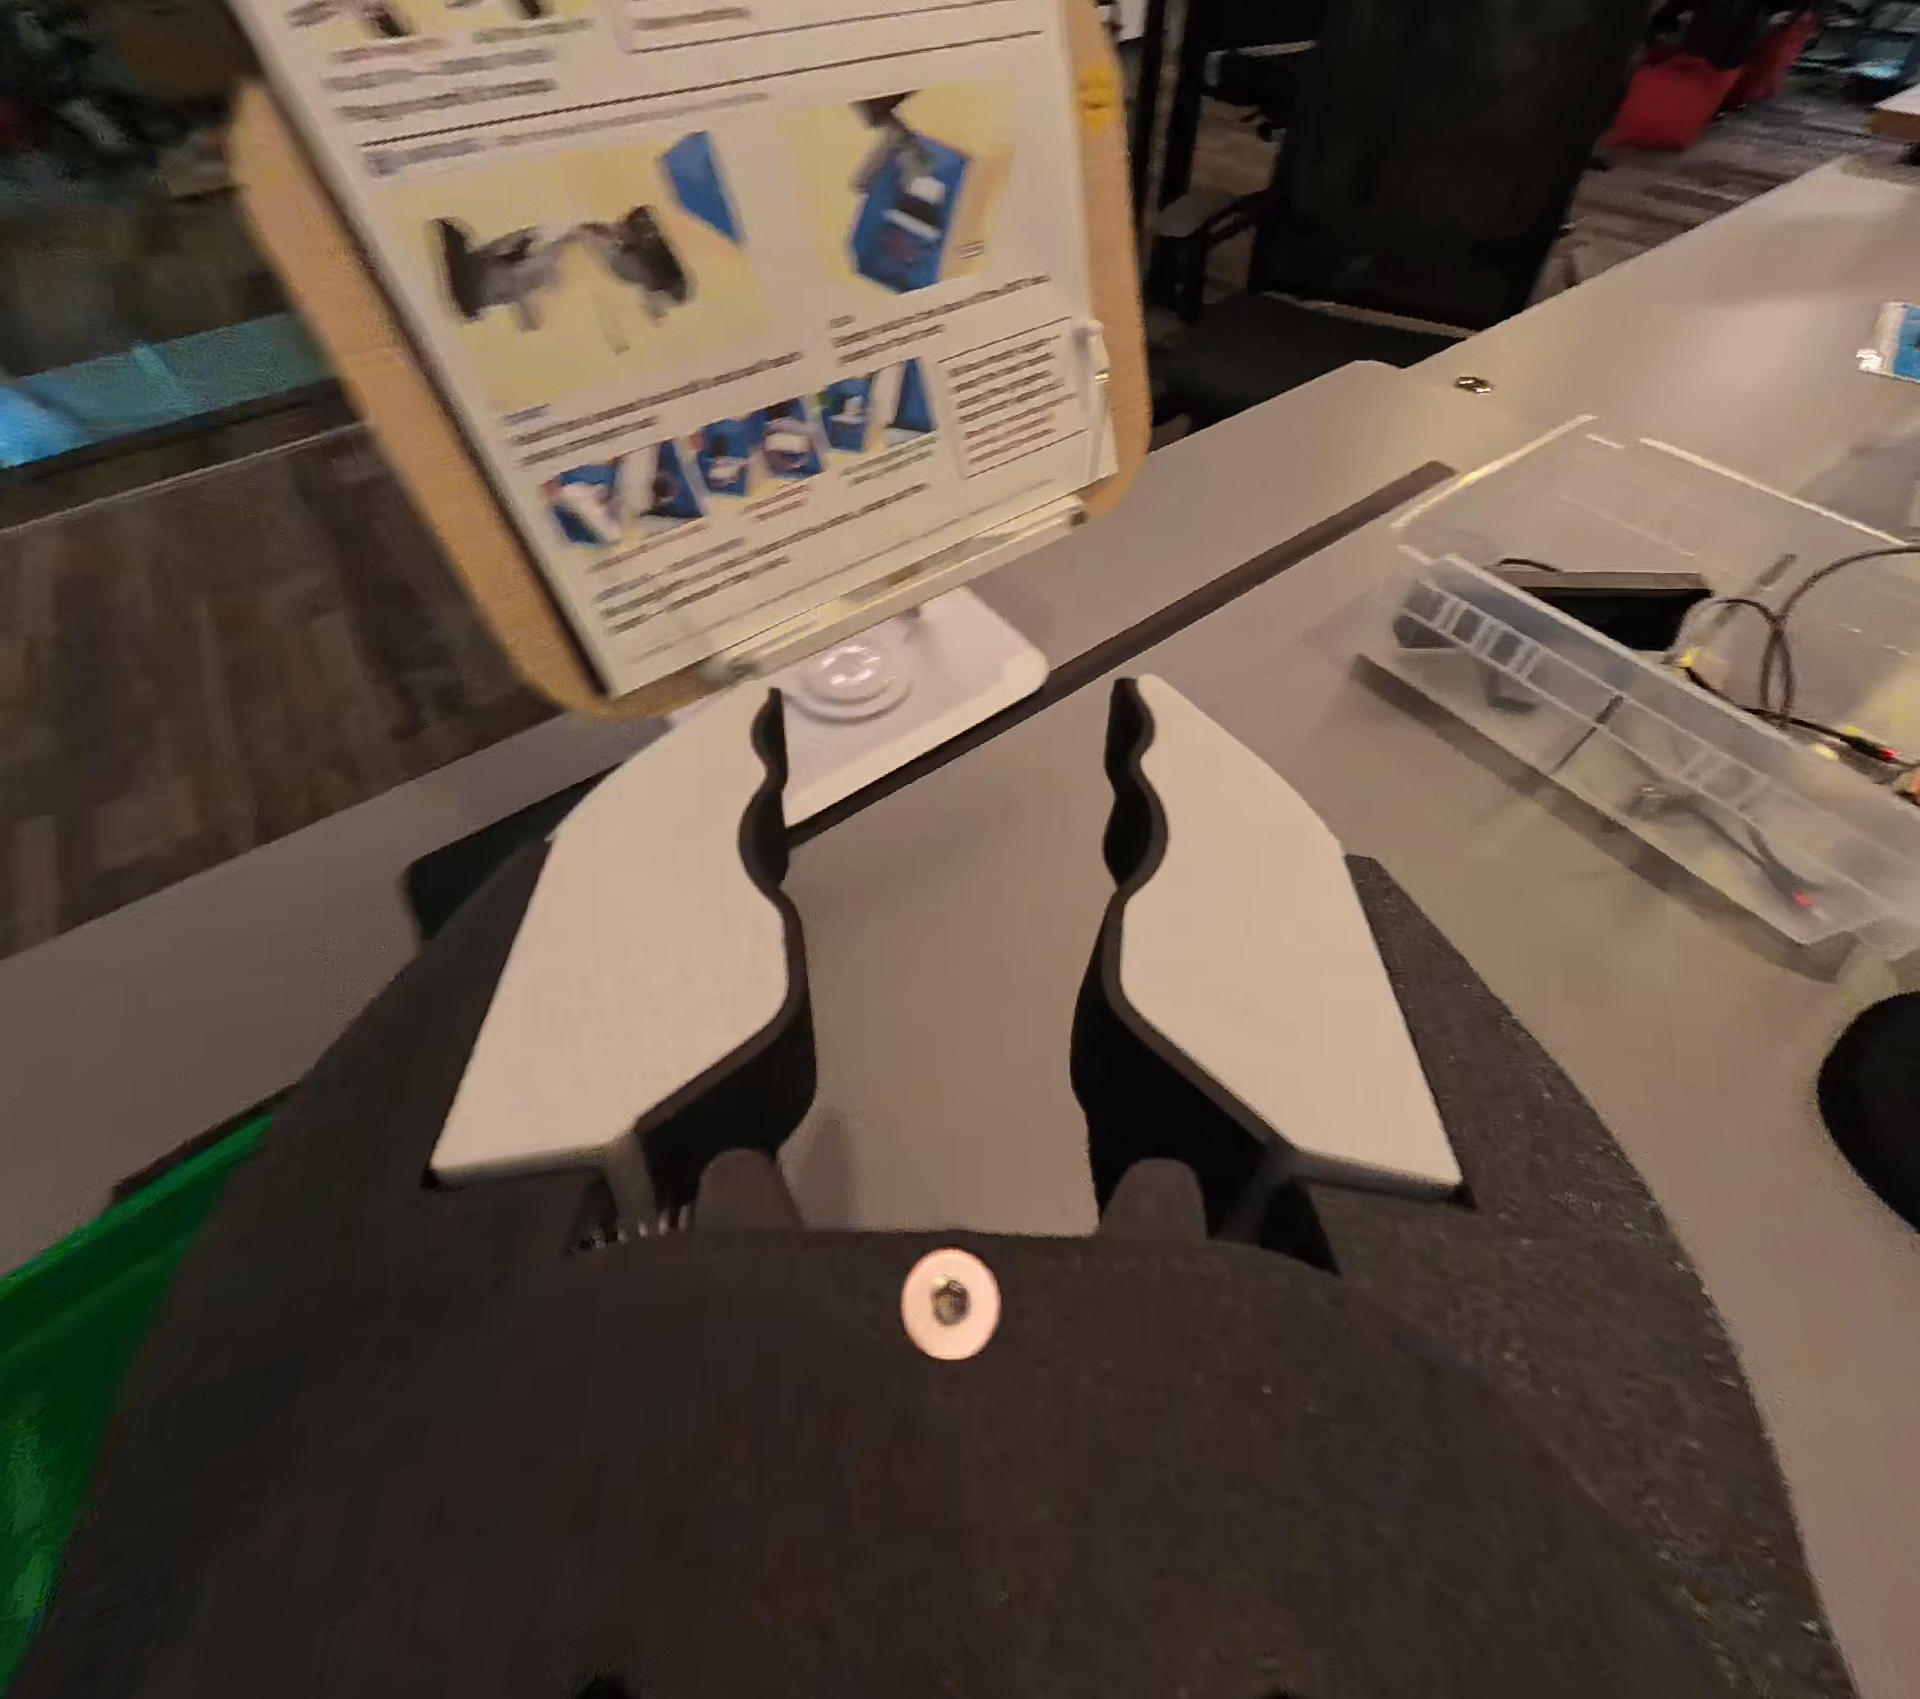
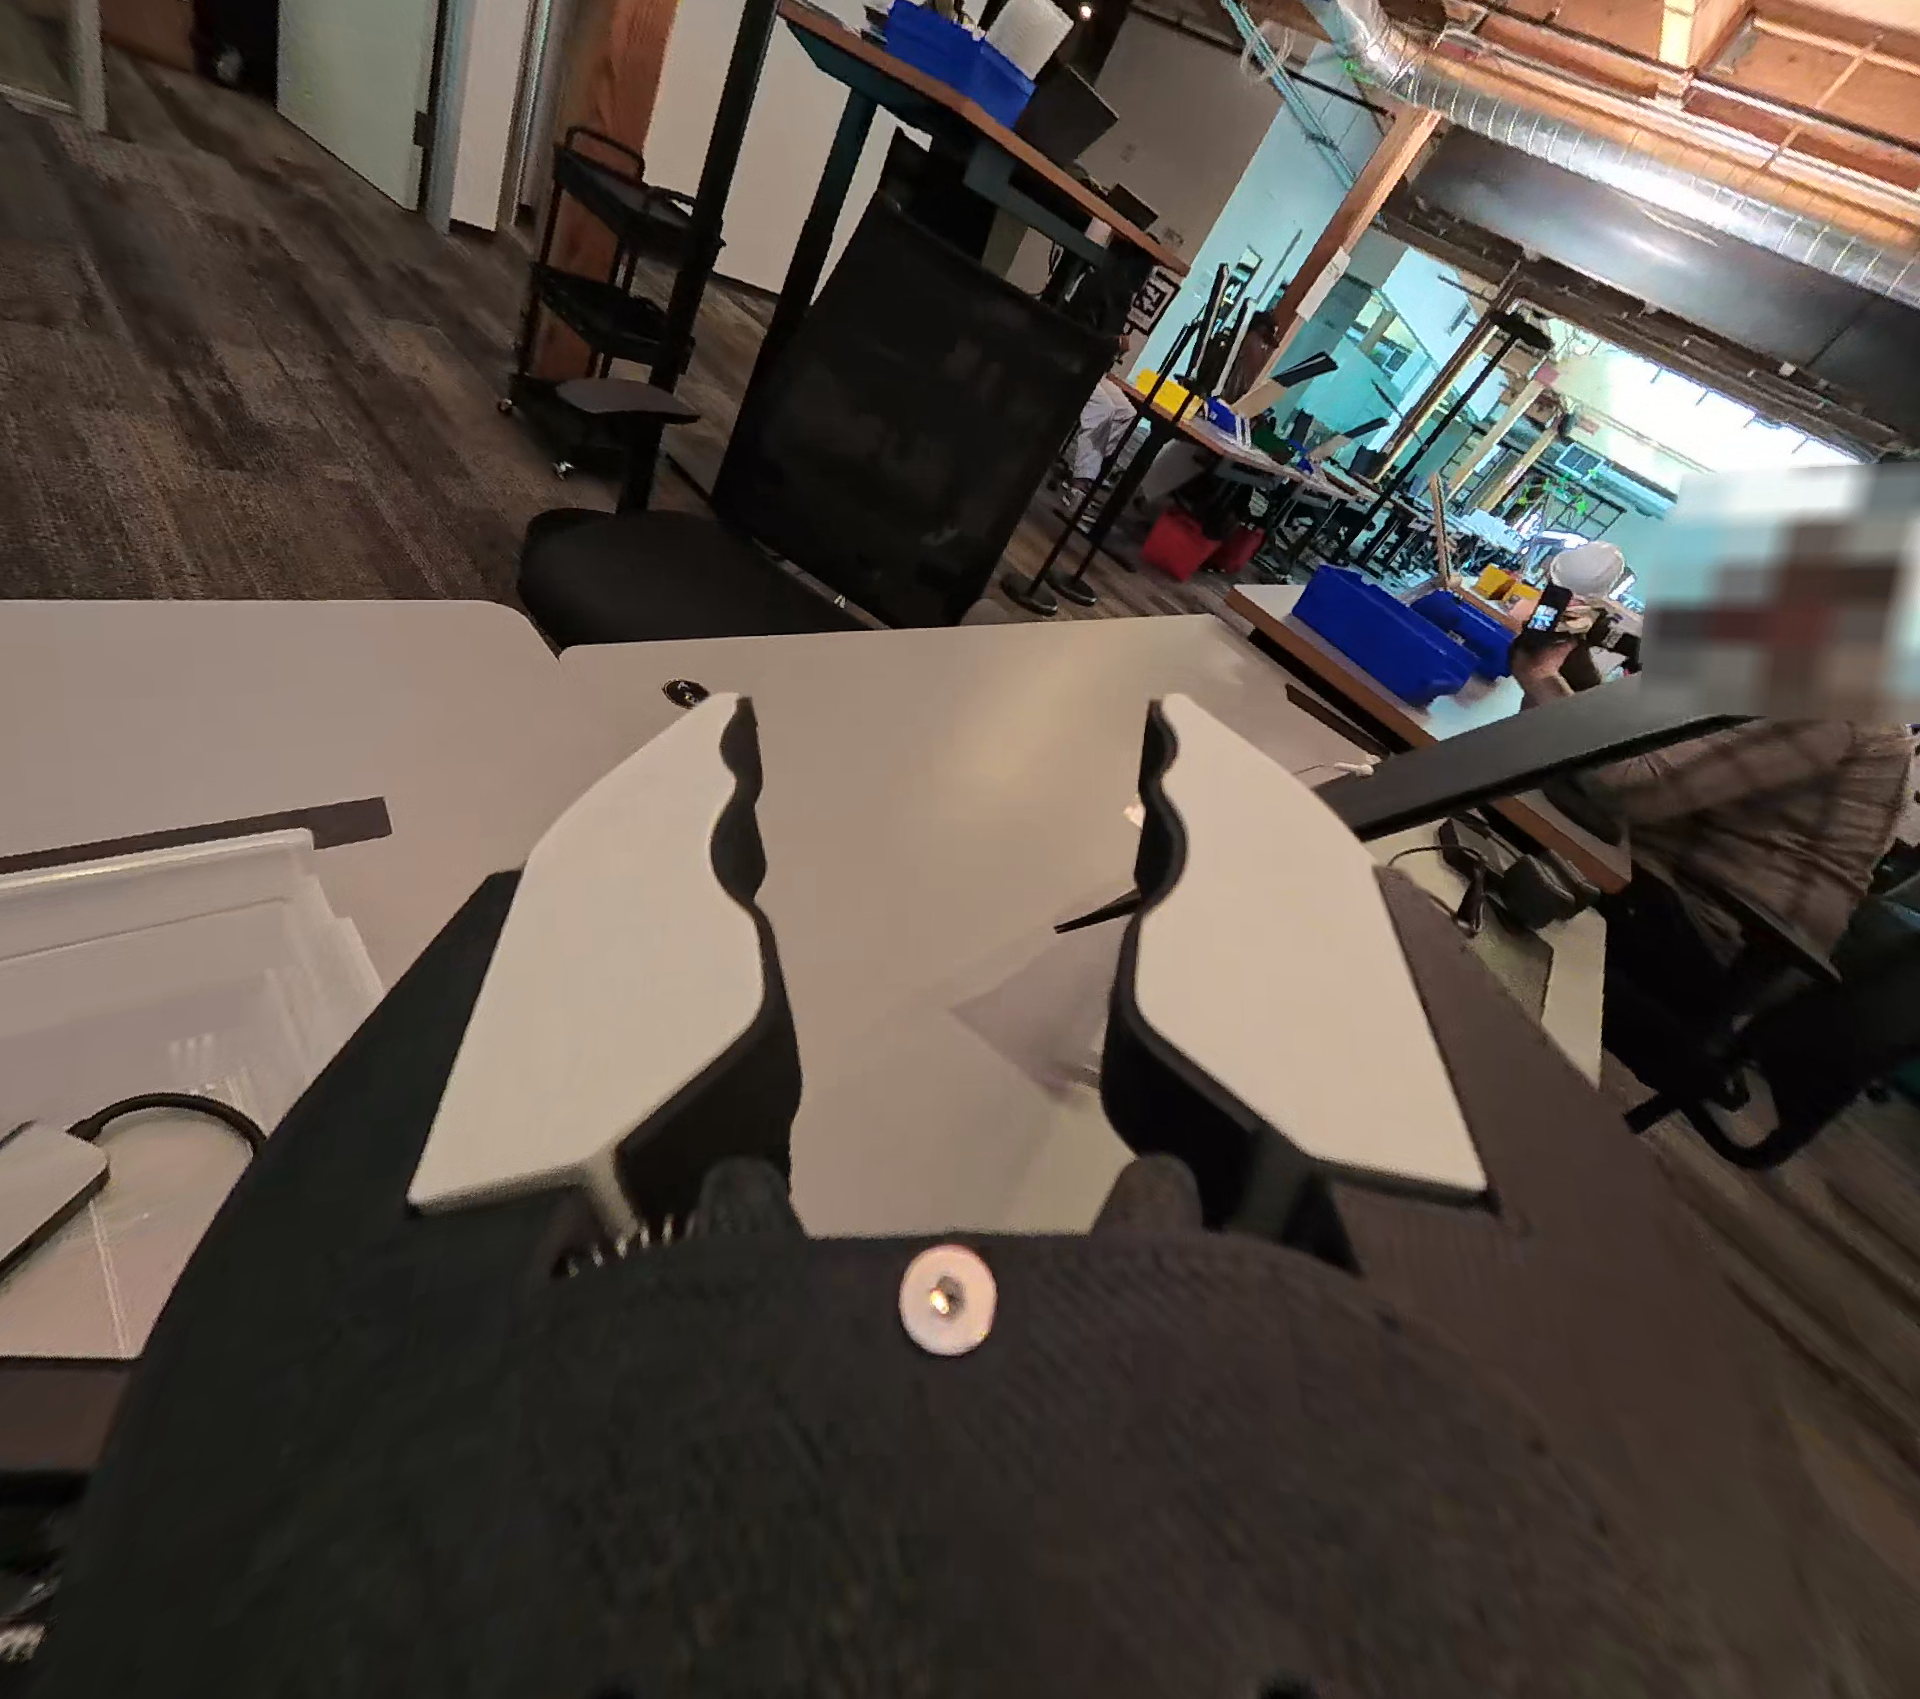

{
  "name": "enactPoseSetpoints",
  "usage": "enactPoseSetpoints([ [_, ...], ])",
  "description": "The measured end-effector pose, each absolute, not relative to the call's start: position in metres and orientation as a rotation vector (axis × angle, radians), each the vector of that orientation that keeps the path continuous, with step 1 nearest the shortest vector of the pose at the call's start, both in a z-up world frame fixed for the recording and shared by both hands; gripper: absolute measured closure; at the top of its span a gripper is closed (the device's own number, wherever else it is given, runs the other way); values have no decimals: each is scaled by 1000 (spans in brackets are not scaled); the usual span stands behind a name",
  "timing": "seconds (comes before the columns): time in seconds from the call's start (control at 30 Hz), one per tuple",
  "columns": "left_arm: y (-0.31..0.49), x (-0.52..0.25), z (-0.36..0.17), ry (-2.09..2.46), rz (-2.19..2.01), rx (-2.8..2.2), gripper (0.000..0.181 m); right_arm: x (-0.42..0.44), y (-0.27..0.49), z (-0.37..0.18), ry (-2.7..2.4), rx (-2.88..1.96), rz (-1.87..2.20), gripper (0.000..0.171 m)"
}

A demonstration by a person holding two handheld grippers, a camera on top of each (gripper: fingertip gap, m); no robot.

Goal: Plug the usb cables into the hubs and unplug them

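My left gripper point(image 1: 945, 704) is spread wide over the grey table point(image 1: 935, 974) — nothing between its fingers point(image 1: 644, 953), just bare tabletop. Left of the table edge there's wood floor, and a green patch sits at the low left corner, can't tell what it is. Straight past the fingertips stands a blurred instruction sheet point(image 1: 675, 215) on a cardboard backing, on a white stand point(image 1: 914, 693) that rests on the table. A dark strip point(image 1: 1195, 600) runs across the table right of the stand. Right of that, a clear tray point(image 1: 1621, 704) lies on the table with thin cables point(image 1: 1766, 662) trailing in and around it; can't tell any plug or port there. A black chair point(image 1: 1455, 122) sits beyond the table's far edge.

My right gripper point(image 2: 951, 714) is also wide open and empty, held above the table point(image 2: 935, 776). At the far left of it, on the table beside a white tray point(image 2: 177, 911), lies a silver hub point(image 2: 42, 1182) with a black cable point(image 2: 177, 1114) looping off its end — nowhere near either claw. Beyond the table's right end a person in a plaid shirt point(image 2: 1766, 818) sits.
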State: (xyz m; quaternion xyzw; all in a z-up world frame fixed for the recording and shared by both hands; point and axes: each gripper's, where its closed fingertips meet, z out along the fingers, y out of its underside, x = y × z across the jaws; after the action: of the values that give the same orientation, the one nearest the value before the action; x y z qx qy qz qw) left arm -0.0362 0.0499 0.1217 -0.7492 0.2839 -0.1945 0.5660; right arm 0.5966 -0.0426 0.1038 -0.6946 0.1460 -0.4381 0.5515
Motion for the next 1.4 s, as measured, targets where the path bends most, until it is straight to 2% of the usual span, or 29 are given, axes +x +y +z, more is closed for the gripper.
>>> enactPoseSetpoints([
  [0.13,41,-134,146,407,-278,-1745,113,603,-43,100,374,-1639,-1021,99],
  [0.23,34,-204,167,211,-185,-1655,114,604,-38,90,349,-1697,-980,99],
  [0.3,31,-243,150,138,-114,-1740,115,595,-30,65,279,-1867,-825,104],
  [0.43,31,-294,78,15,-161,-2047,114,547,-37,2,131,-2232,-281,114],
  [0.5,36,-303,57,-25,-256,-2122,120,534,-58,-25,82,-2400,-183,108],
  [0.57,39,-313,48,-74,-276,-2132,120,540,-81,-48,76,-2562,-259,102],
  [0.7,35,-329,20,-127,-187,-2267,120,546,-88,-70,119,-2653,-247,104],
  [0.77,31,-335,4,-142,-162,-2353,121,550,-81,-72,162,-2619,-205,112],
  [0.93,24,-335,-33,-184,-290,-2503,122,539,-85,-105,261,-2718,38,118],
  [1.03,20,-334,-54,-195,-316,-2602,125,519,-86,-115,303,-2740,286,139],
  [1.1,15,-330,-68,-189,-340,-2679,129,516,-87,-118,337,-2738,351,147],
  [1.23,4,-327,-90,-203,-354,-2810,153,517,-90,-120,381,-2750,355,152],
  [1.4,1,-329,-103,-199,-297,-2896,166,520,-91,-126,336,-2833,268,159],
])
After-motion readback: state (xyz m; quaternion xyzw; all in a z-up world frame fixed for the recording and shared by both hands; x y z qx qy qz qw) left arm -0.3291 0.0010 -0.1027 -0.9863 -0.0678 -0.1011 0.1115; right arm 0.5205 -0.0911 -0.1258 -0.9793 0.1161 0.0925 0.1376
